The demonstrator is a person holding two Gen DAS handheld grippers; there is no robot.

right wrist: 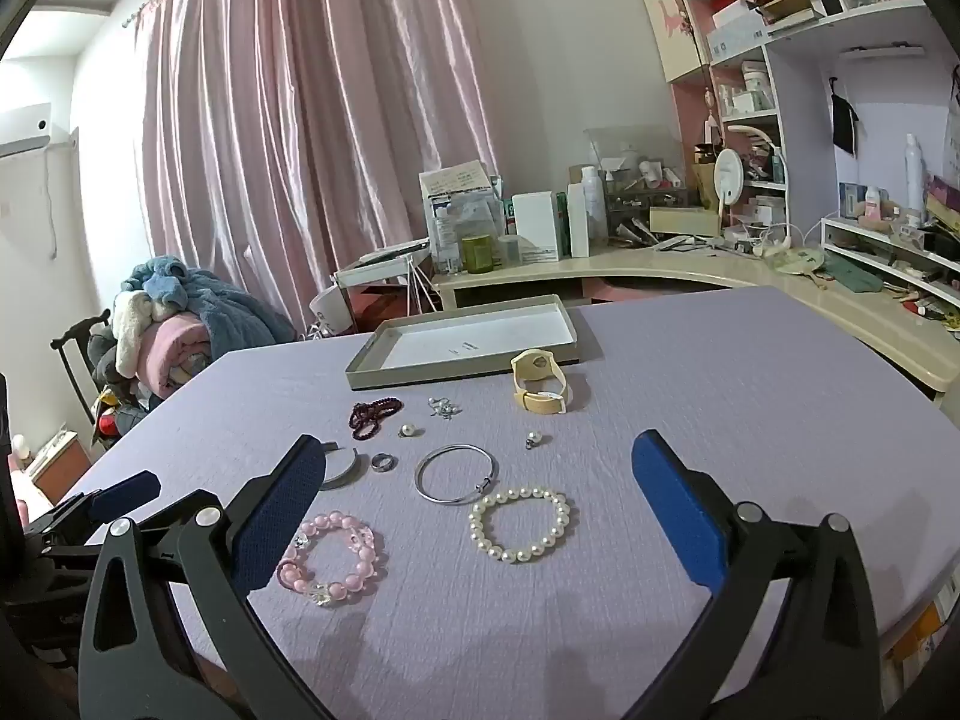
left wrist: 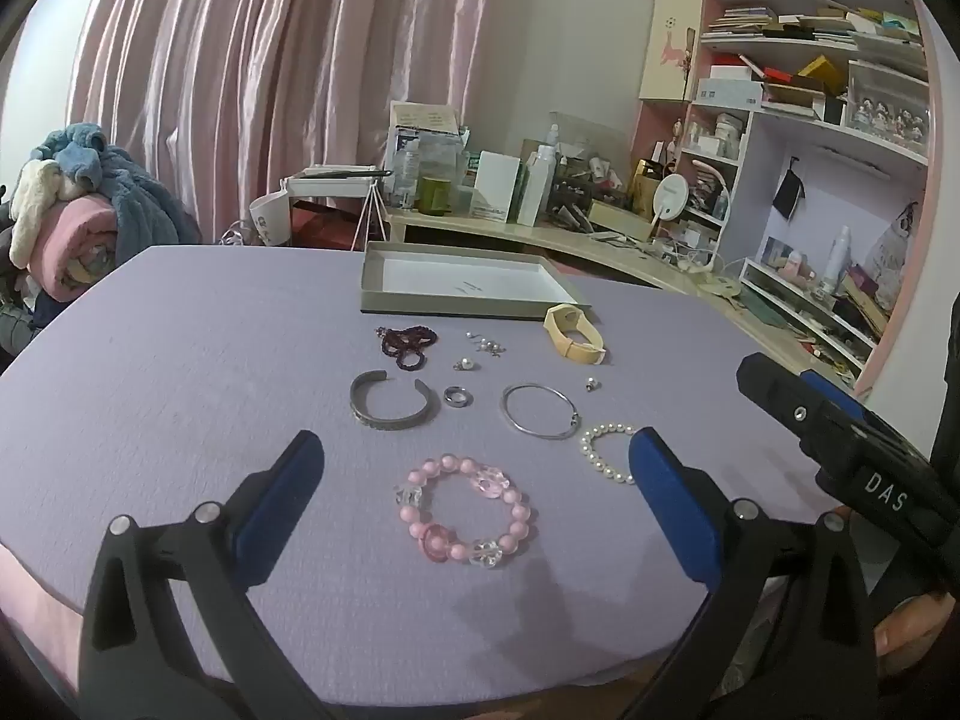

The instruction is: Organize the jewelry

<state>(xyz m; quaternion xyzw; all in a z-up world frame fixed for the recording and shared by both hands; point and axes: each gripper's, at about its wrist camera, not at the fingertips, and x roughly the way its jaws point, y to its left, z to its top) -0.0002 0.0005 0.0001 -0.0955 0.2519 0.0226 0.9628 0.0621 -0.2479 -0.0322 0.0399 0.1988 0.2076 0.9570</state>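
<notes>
Both left gripper [left wrist: 474, 501] & right gripper [right wrist: 477, 507] are held w/ jaws spread wide, nothing between them, over the near edge of the lilac worktop [left wrist: 180, 396]. Nearest lie the pink bead bracelet [left wrist: 463, 509] & pearl bracelet [right wrist: 519, 523]: judged light, floppy, slippery, best pinched across one side of the strand. Farther back, the thin silver bangle [right wrist: 456, 474] looks stiff, to be gripped across its wire; the empty tray [right wrist: 468, 343] is set beyond.

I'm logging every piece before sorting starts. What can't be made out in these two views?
- Right wrist view: the silver cuff is half hidden behind the right gripper's finger.
- Left wrist view: the pearl bracelet is partly covered by the left gripper's finger.
- Both views: the small marks inside the tray are too tiny to identify.
</notes>
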